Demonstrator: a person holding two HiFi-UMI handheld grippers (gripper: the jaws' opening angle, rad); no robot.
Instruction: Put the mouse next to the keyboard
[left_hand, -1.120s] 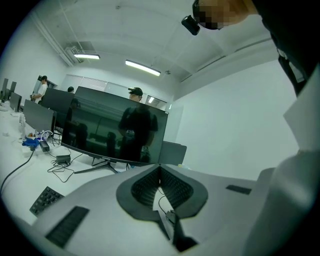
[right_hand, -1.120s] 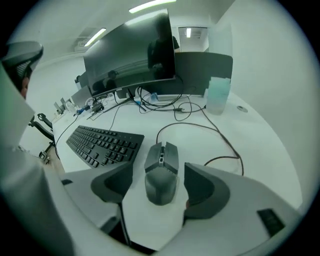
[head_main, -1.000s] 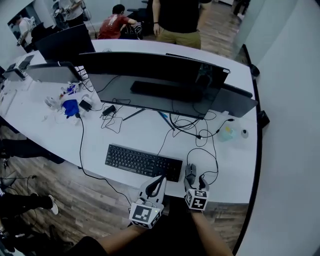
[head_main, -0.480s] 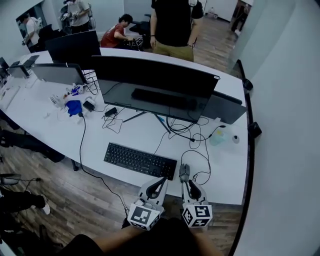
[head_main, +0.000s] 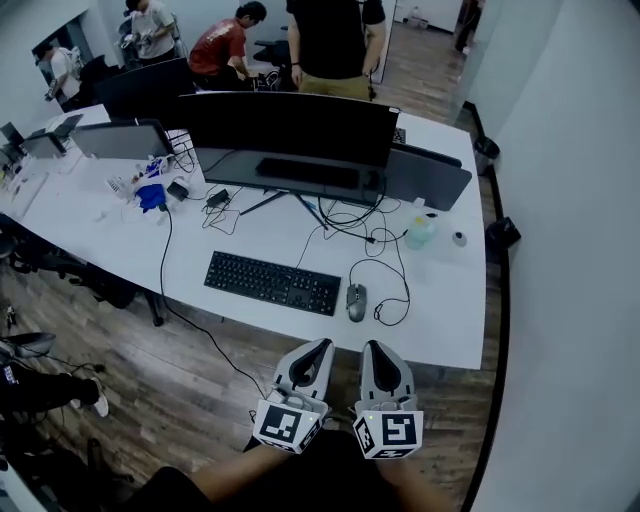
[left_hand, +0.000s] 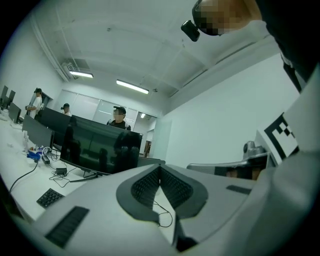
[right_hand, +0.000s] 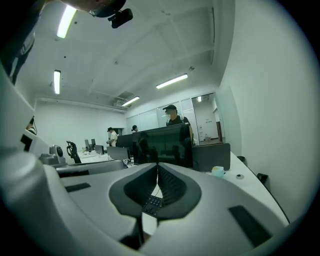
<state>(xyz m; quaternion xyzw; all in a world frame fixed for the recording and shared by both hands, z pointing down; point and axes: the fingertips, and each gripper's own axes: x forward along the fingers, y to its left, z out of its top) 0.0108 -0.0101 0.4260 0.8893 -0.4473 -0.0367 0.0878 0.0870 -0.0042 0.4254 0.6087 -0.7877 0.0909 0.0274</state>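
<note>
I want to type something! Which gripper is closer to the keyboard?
Left. The left gripper hangs off the desk, in front of the right end of the keyboard; the right gripper is farther right, in front of the mouse.

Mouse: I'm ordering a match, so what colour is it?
Dark grey mouse; clearest in the head view.

Right gripper (right_hand: 157, 170) up front, fingers (right_hand: 172, 187) pressed tip to tip, nothing pinched. Through the gap beneath them, a sliver of keyboard (right_hand: 151, 203) on the white bench (right_hand: 250, 187). Beyond: a dark monitor (right_hand: 160, 145), a person (right_hand: 172, 116) standing behind it, a small teal bottle (right_hand: 217, 171) off right.
</note>
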